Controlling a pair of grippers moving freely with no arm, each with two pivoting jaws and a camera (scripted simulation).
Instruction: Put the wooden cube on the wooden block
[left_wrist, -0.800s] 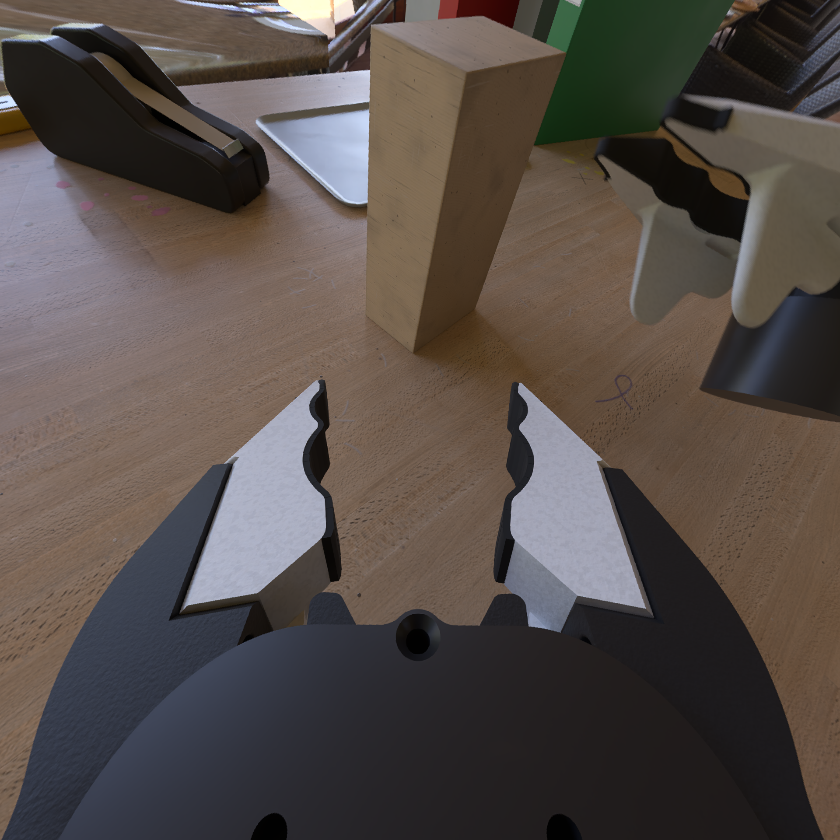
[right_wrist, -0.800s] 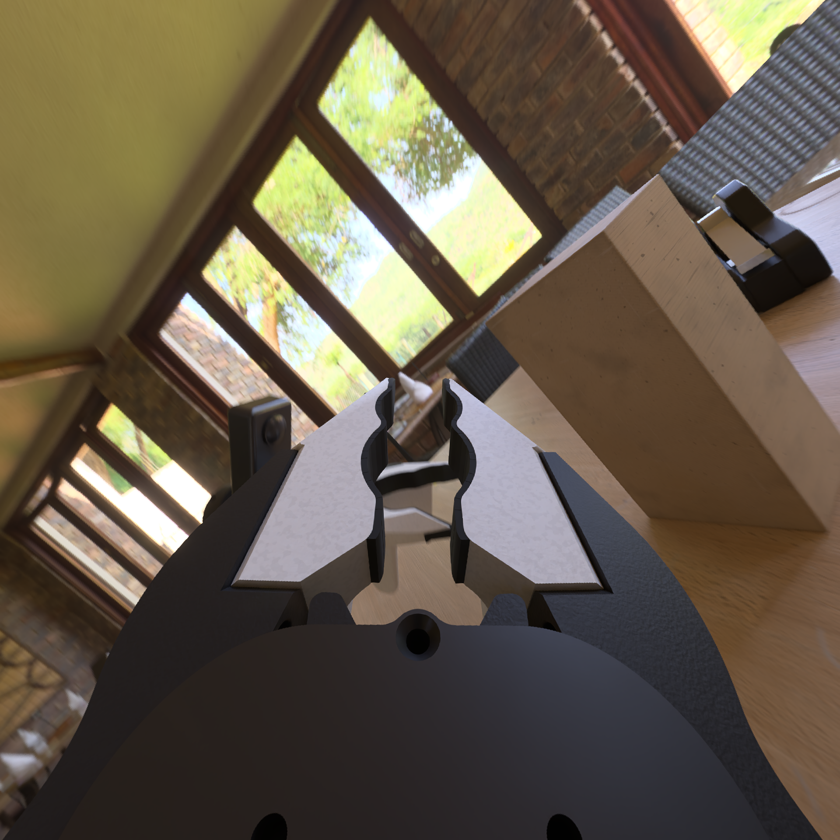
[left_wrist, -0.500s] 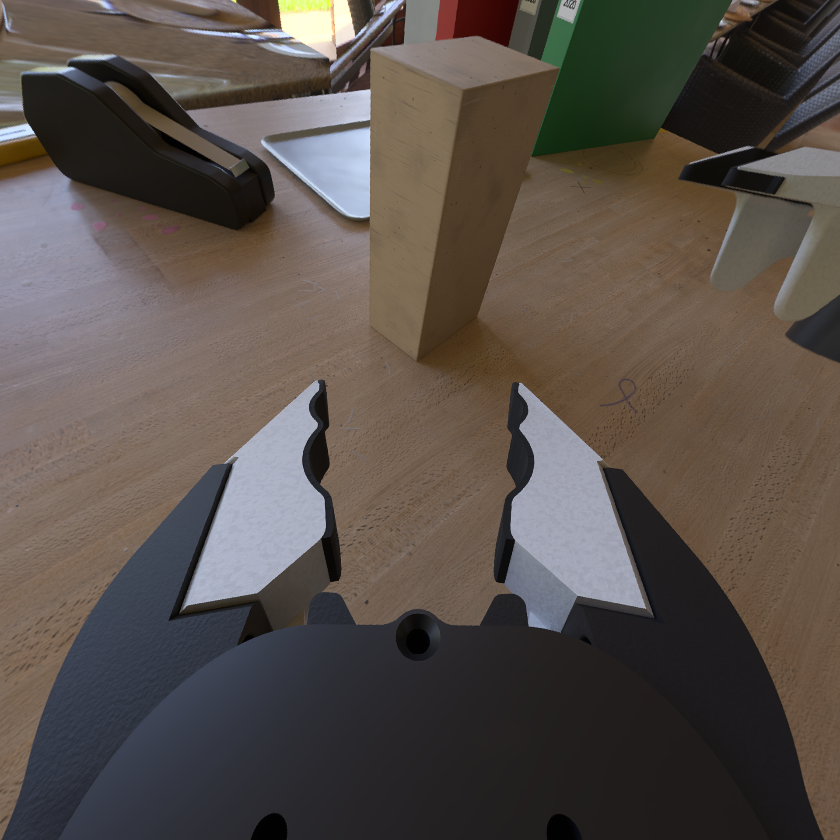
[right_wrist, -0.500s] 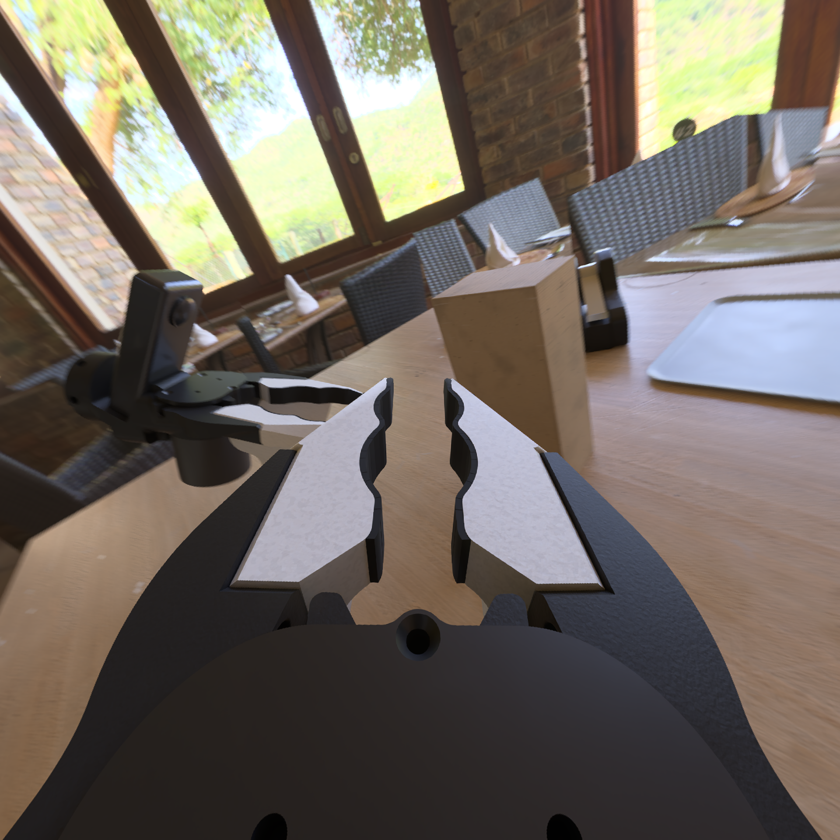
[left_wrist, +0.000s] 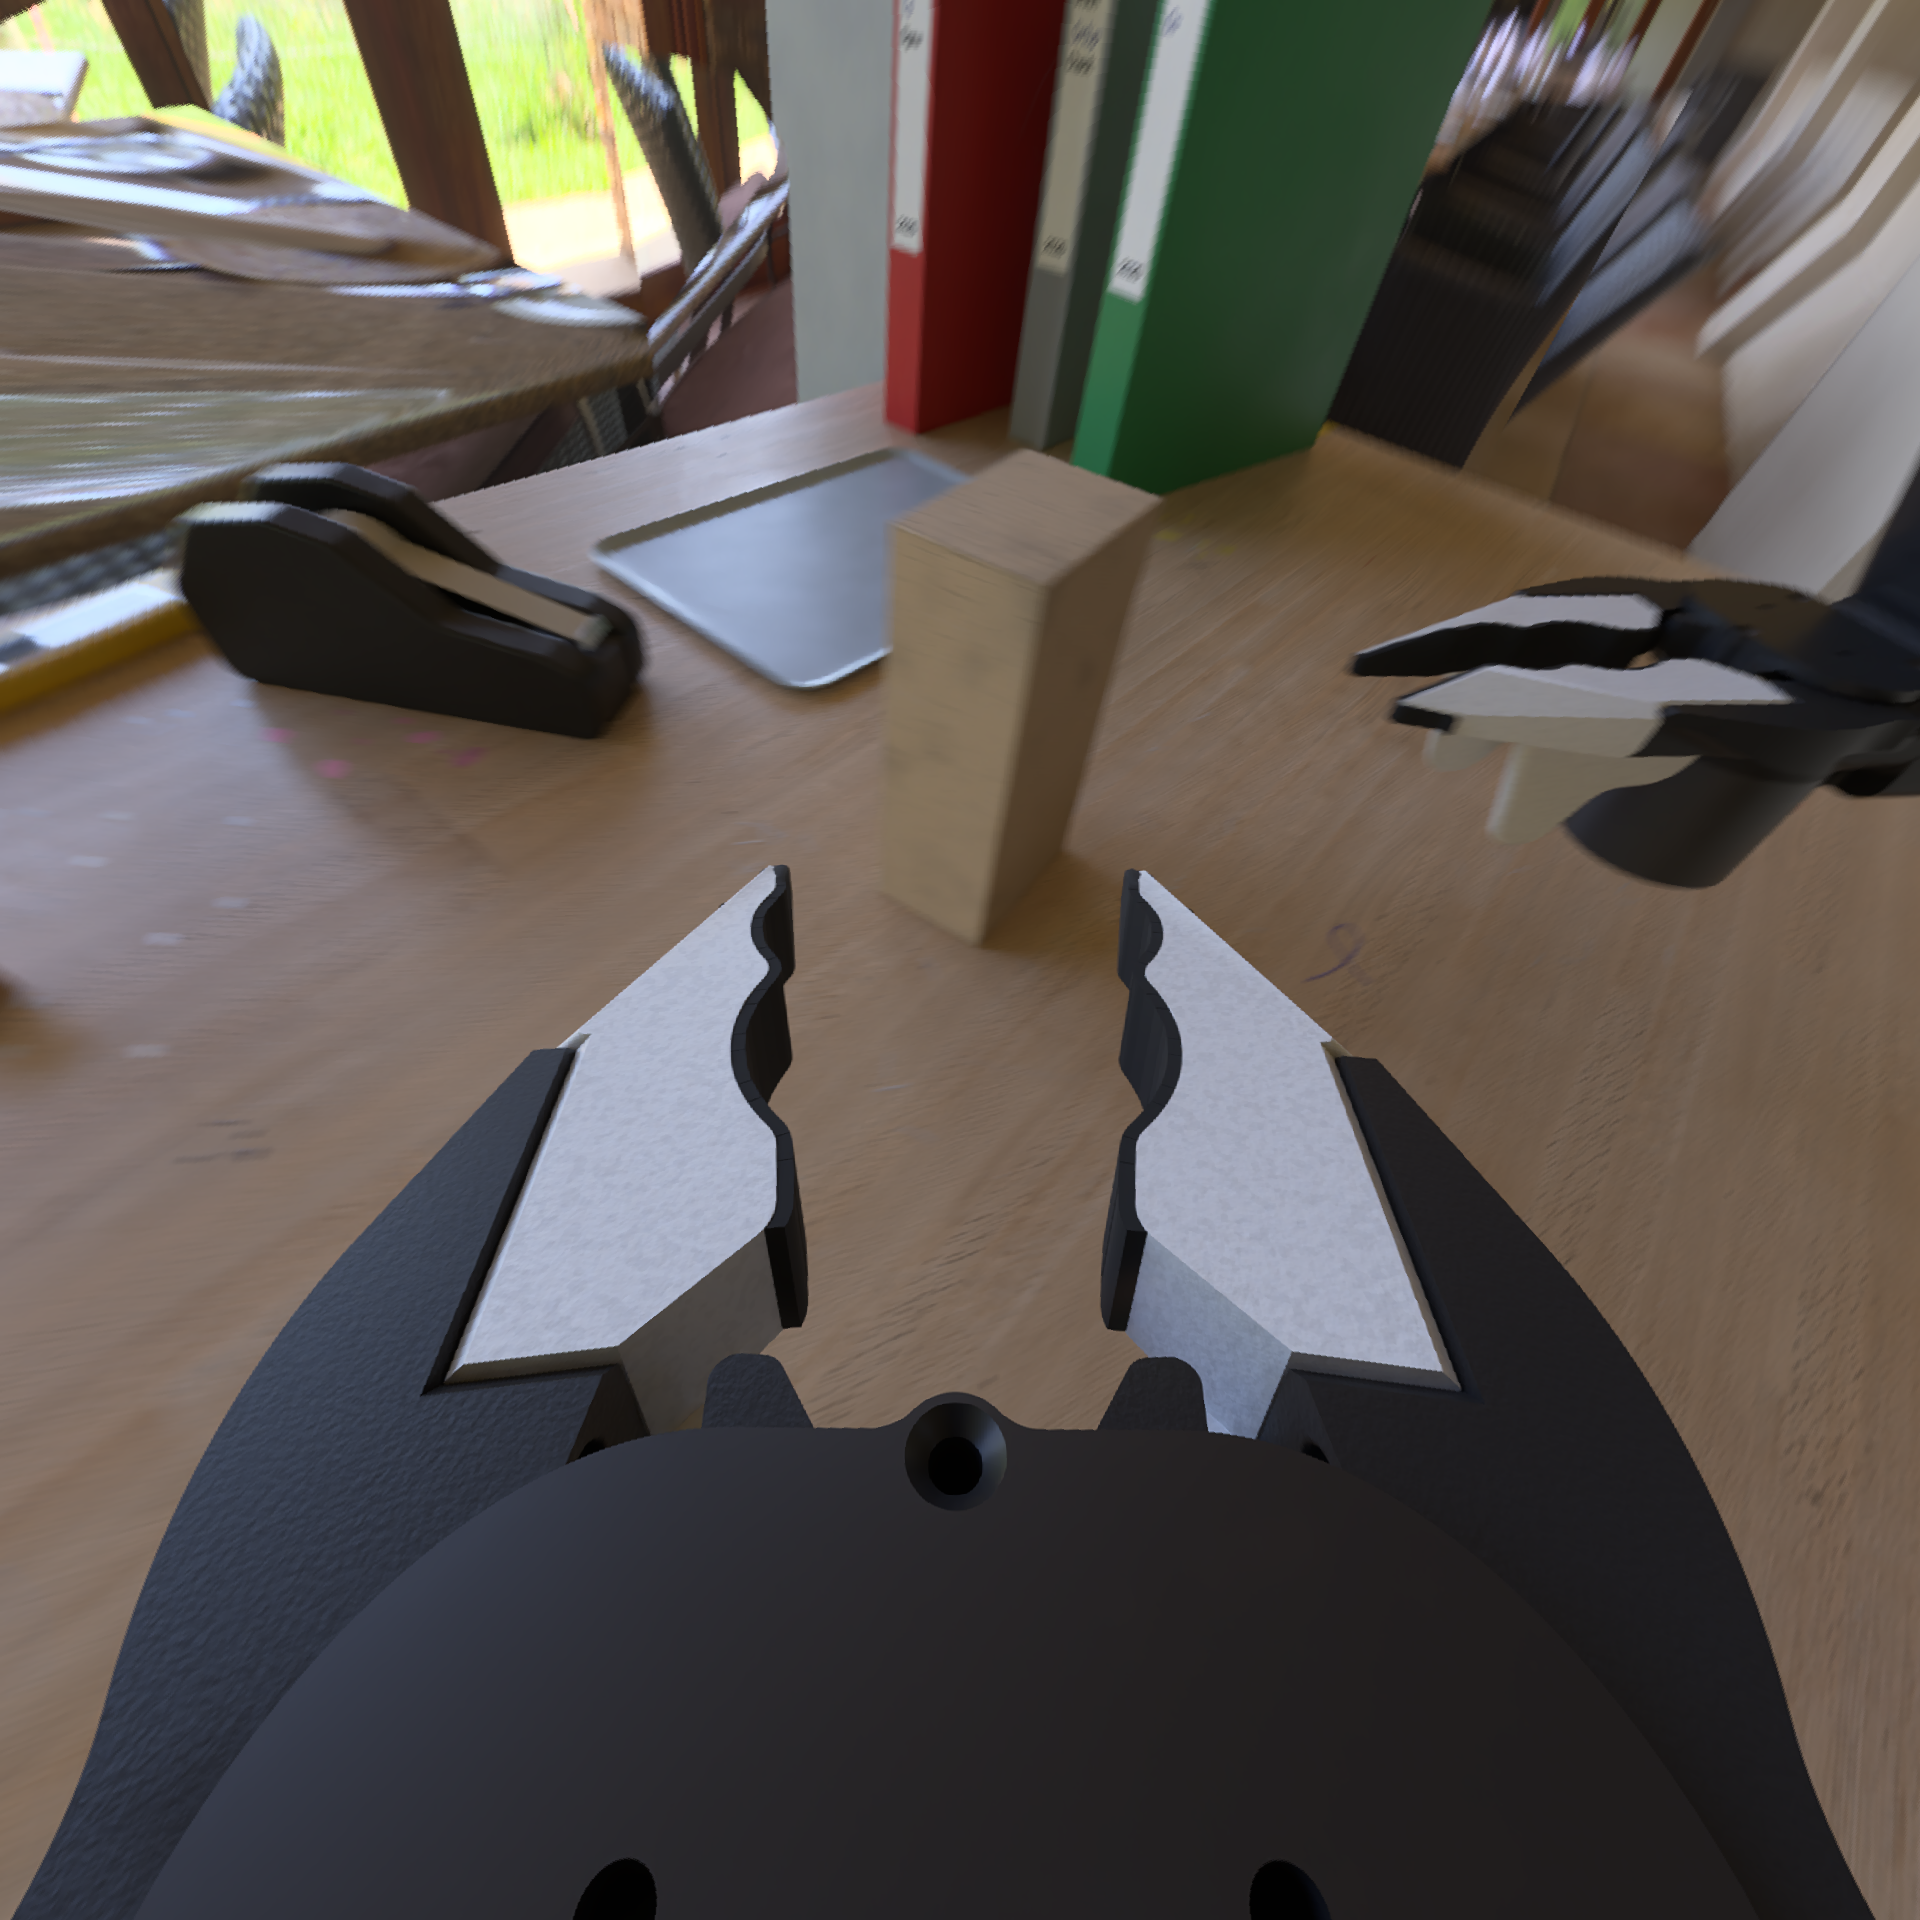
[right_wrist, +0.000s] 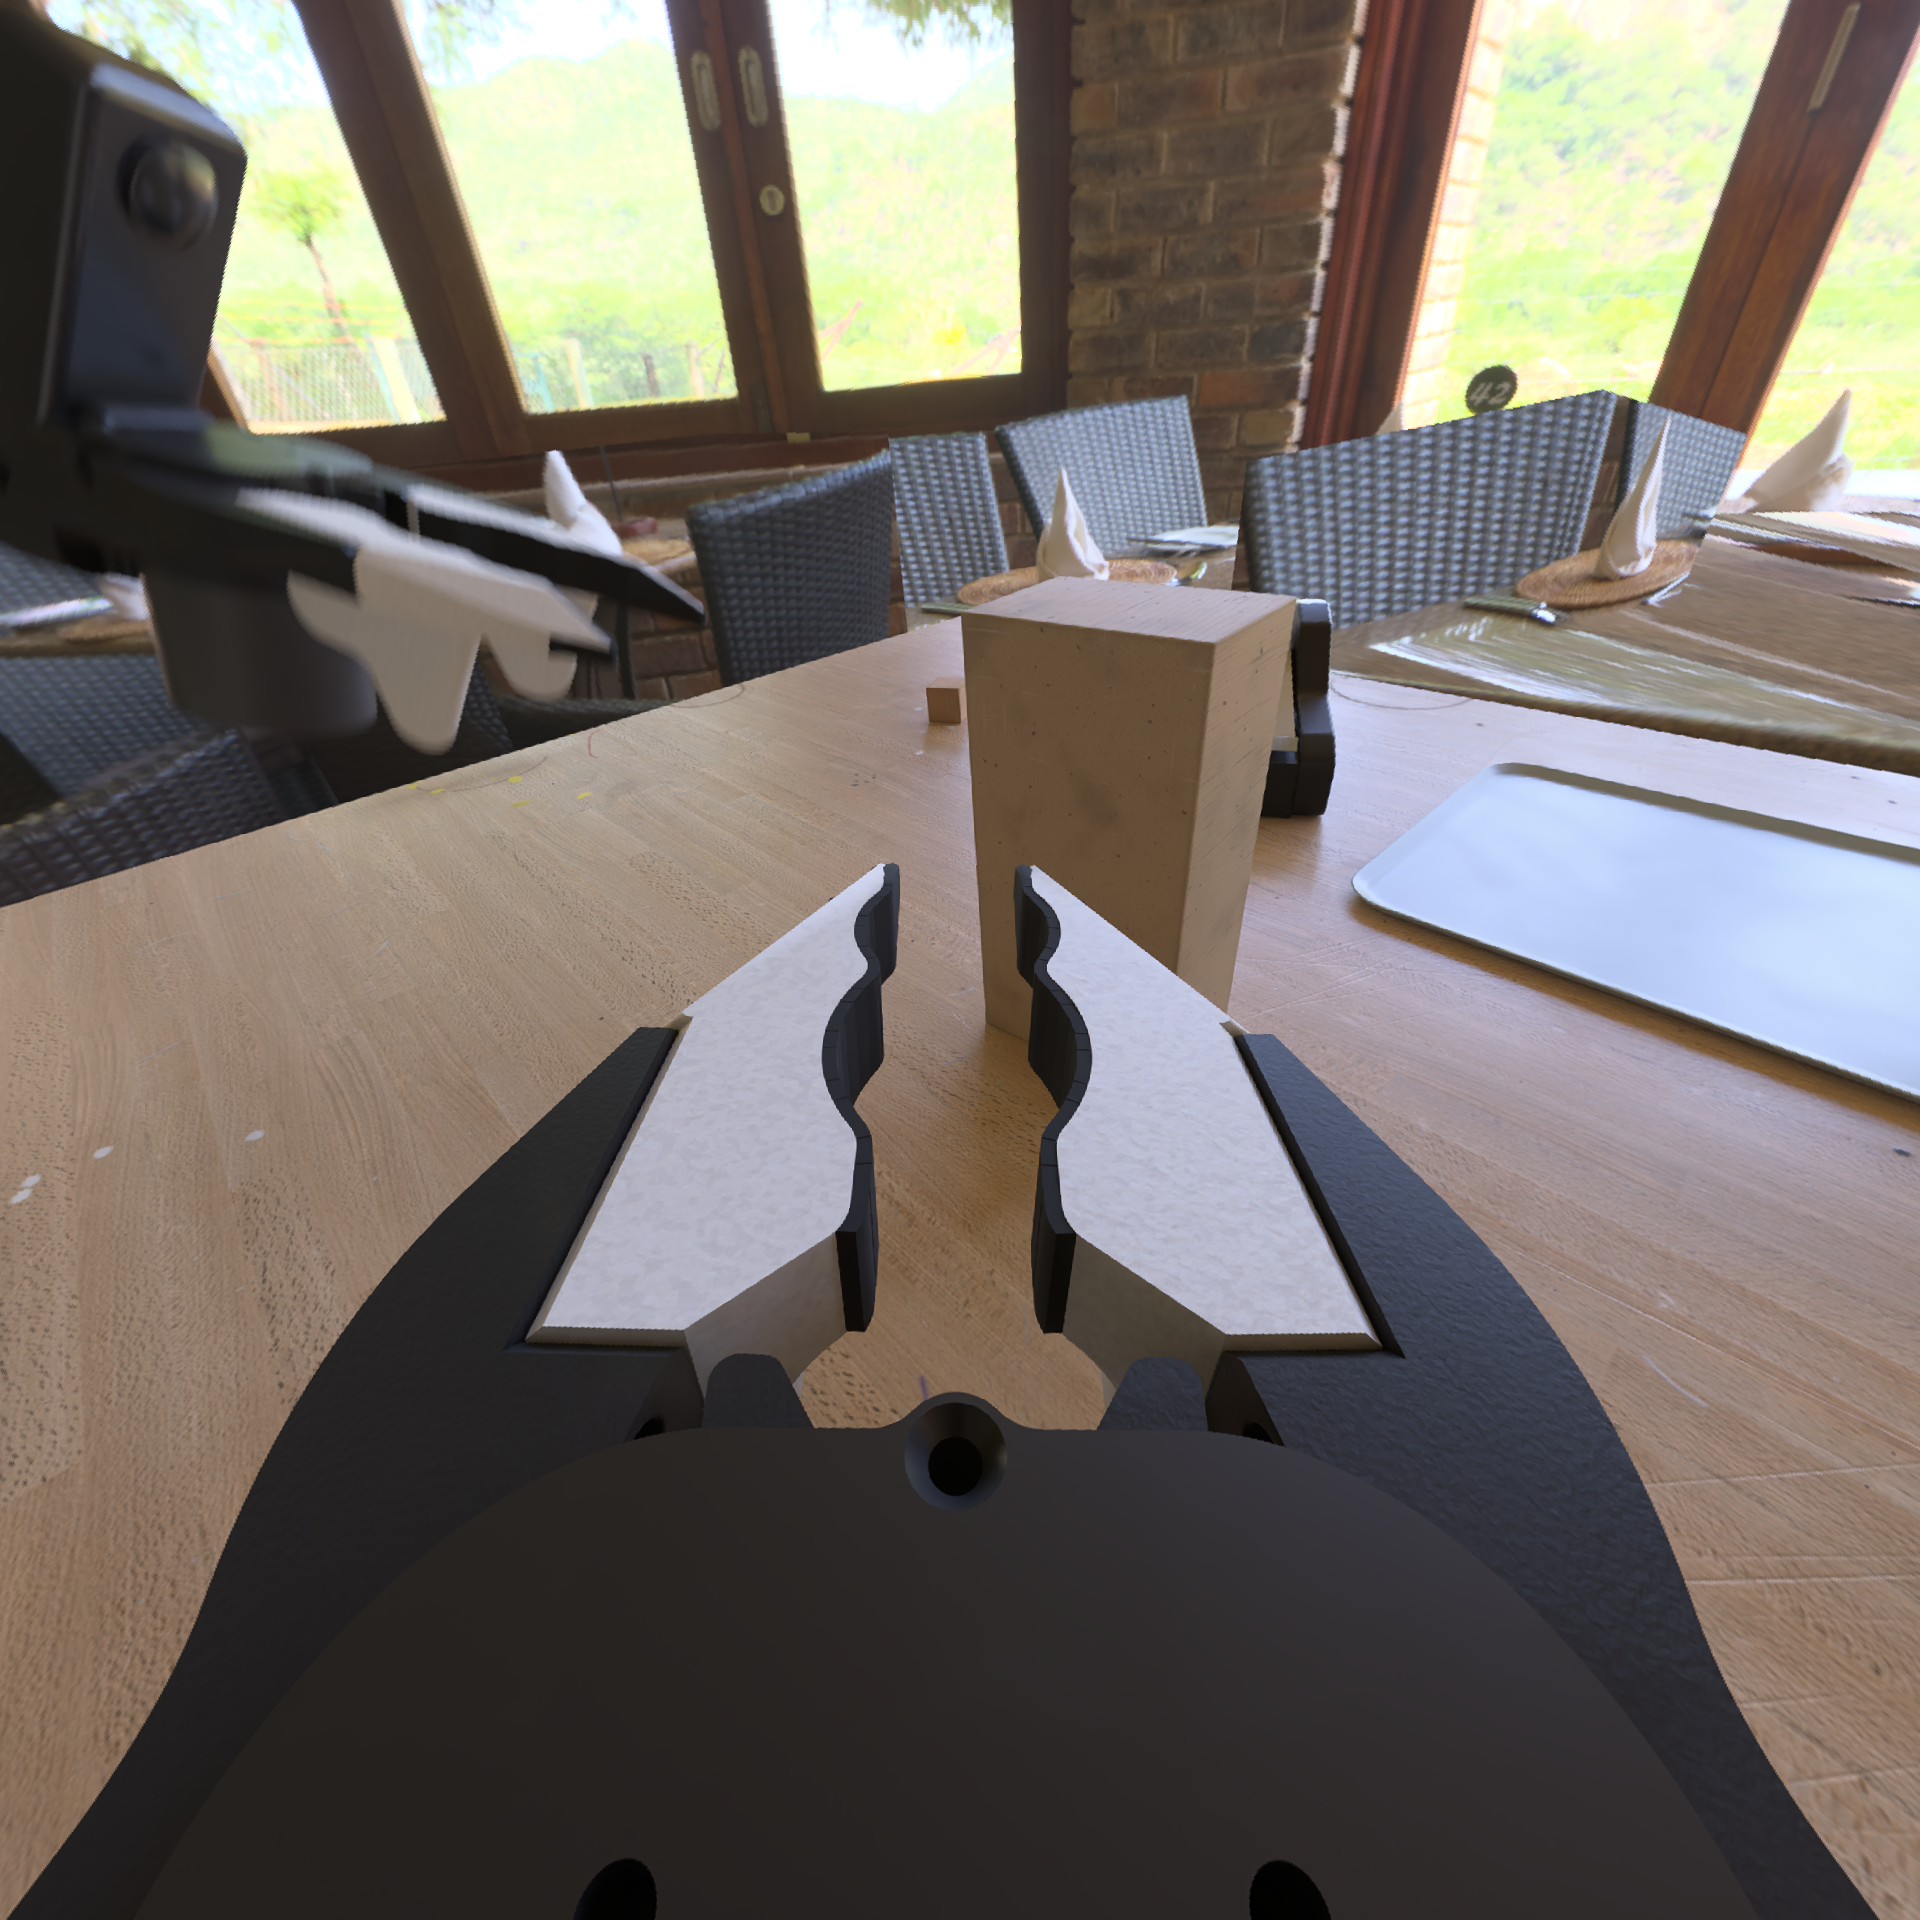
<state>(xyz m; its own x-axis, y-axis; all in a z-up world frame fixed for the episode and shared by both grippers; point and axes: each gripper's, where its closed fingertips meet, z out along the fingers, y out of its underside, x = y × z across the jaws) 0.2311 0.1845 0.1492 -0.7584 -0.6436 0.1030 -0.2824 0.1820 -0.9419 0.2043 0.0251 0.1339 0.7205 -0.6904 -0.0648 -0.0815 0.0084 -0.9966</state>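
A tall pale wooden block (left_wrist: 997, 686) stands upright on the wooden table, just ahead of my left gripper (left_wrist: 954, 883), which is wide open and empty. In the right wrist view the block (right_wrist: 1112, 779) stands right beyond my right gripper (right_wrist: 956, 883), whose jaws are a narrow gap apart and hold nothing. A small wooden cube (right_wrist: 945, 699) lies on the table beyond the block, at its left edge. It is not seen in the left wrist view. The right gripper (left_wrist: 1507, 675) hovers to the right of the block, and the left gripper (right_wrist: 468, 582) hovers at upper left.
A black tape dispenser (left_wrist: 405, 613) sits left of the block and shows partly behind it in the right wrist view (right_wrist: 1304, 717). A grey metal tray (left_wrist: 769, 561) lies behind it and at the right (right_wrist: 1662, 914). Upright binders (left_wrist: 1195, 208) stand at the back. Wicker chairs (right_wrist: 1101, 488) line the table's far edge.
My left gripper has drawn back and up, so the block looks smaller and farther. My right gripper has levelled out and now faces the block over the table. Both jaw gaps are unchanged.
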